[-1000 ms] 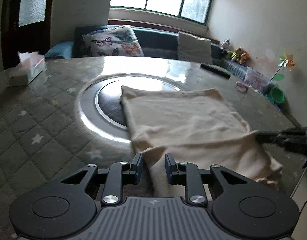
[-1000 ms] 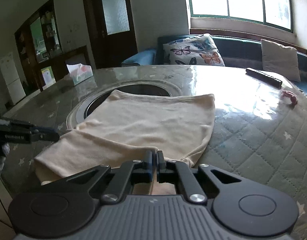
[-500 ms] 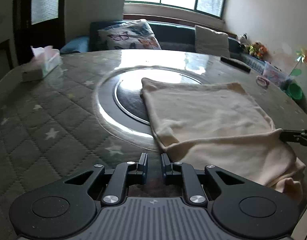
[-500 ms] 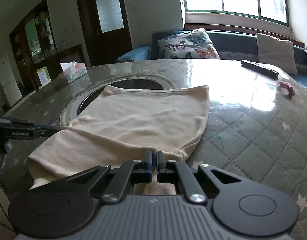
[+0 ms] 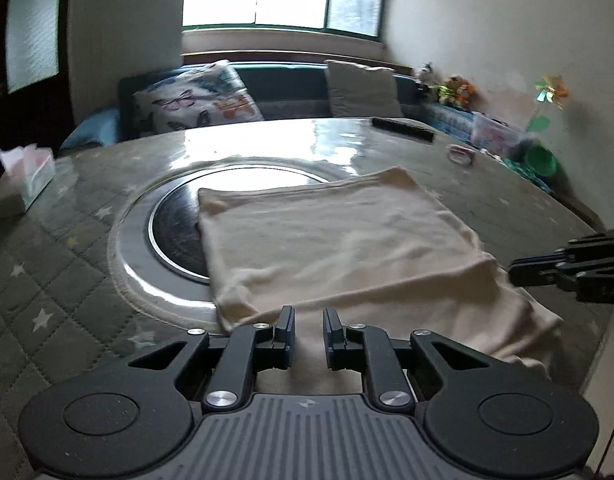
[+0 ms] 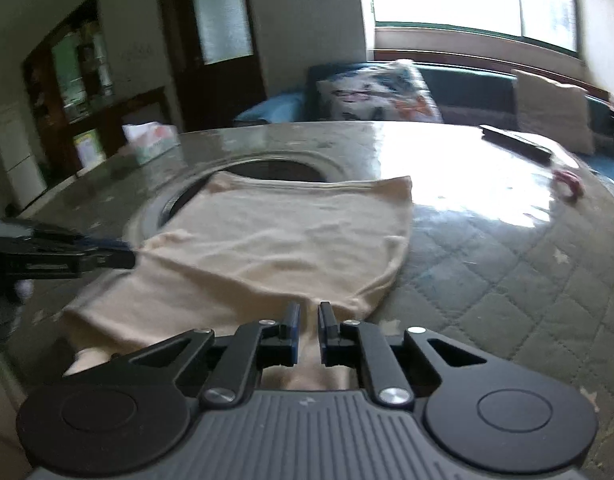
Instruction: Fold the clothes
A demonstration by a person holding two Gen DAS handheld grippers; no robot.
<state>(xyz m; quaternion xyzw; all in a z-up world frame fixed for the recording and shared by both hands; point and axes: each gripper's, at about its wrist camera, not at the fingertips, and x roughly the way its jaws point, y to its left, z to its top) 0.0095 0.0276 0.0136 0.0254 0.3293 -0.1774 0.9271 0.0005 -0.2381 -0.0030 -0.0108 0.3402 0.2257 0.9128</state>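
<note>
Left wrist view: the cream knit garment (image 5: 339, 248), folded flat, lies on the round table with grey star-quilted cover under clear glass (image 5: 67, 264). One end covers part of the dark round inset (image 5: 175, 228) at the table's centre; the other end reaches the near edge, where loose cloth hangs over. Its long axis runs from the centre toward the near edge. A fold line crosses it near the near edge; the surface is softly wrinkled. The left gripper (image 5: 309, 334) has its fingers a narrow gap apart over the near end of the cloth, pinching nothing; its jaws have just narrowed. The right gripper (image 5: 519, 270) enters from the right beside the fold.

Right wrist view: the same garment (image 6: 283, 240) shows a straight far hem and a rounded right side. The right gripper (image 6: 307, 334) has fingers slightly parted, cloth showing between them without being pressed; its jaws have just been opening. The left gripper (image 6: 125, 258) touches the left side at the fold.
</note>
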